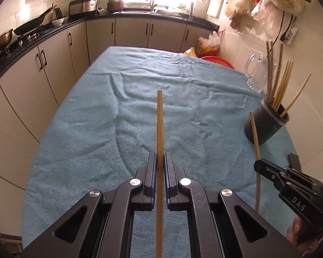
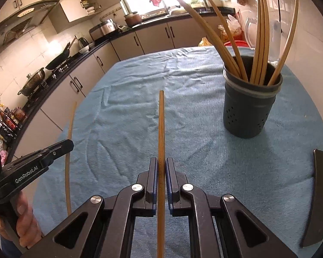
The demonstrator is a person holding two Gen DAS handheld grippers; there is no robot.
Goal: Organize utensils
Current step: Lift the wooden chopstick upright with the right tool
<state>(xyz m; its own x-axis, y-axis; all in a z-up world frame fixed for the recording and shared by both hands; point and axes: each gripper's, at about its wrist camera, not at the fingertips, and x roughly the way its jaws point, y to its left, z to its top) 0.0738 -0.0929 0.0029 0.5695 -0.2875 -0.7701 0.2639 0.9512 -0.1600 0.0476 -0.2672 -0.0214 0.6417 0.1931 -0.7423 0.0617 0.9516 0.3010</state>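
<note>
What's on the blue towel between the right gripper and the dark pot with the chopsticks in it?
Nothing. In the right wrist view, only bare blue towel lies between the right gripper and the dark pot.

The left gripper angles downward, its jaws pressed together on a thin stick that runs straight out between the pads. The right gripper takes the same pose — tilted down, jaws clamped on its own stick. A hand wraps the left gripper's handle; both grippers sit side by side, near each other.
</note>
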